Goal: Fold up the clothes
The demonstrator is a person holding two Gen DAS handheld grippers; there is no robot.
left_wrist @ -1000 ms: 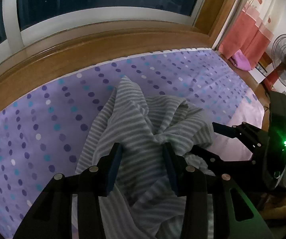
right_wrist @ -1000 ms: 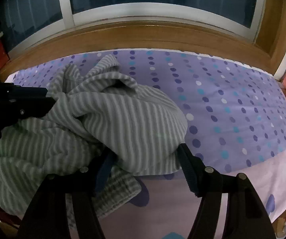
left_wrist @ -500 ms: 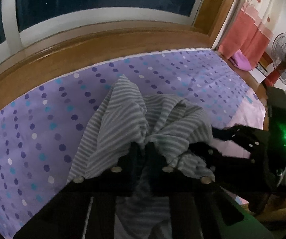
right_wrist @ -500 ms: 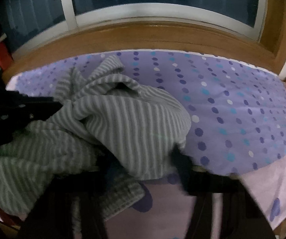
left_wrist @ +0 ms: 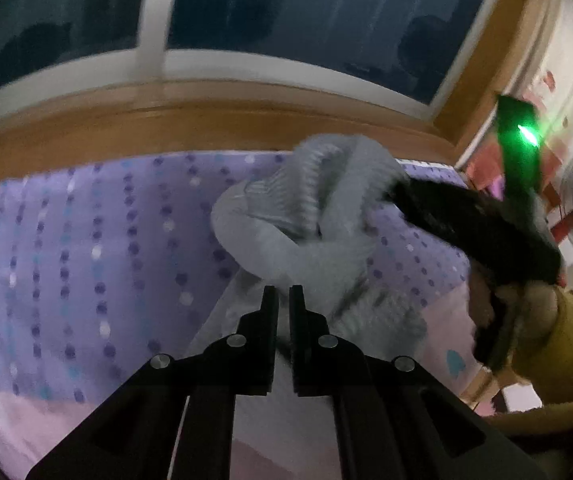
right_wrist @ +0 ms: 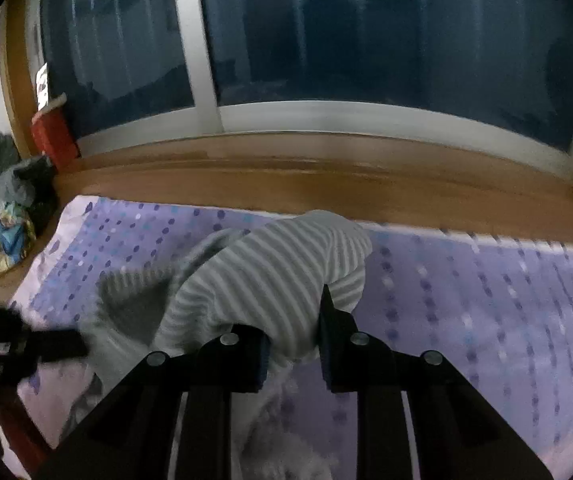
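While the grey-and-white striped knit garment (left_wrist: 318,216) hangs bunched at centre of the left wrist view, the left gripper (left_wrist: 283,300) at lower centre pinches a thin fold of it, jaws pressed together; keep that hold firm. Open purple dotted bedsheet (left_wrist: 86,248) fills the left half, the best room for spreading. At right, the right gripper (left_wrist: 466,220) crowds the cloth.

Right wrist view: jaws closing on a thick striped bundle at centre. Wooden window ledge (right_wrist: 326,172) bounds the top; clothes pile (right_wrist: 2,216) at left edge.
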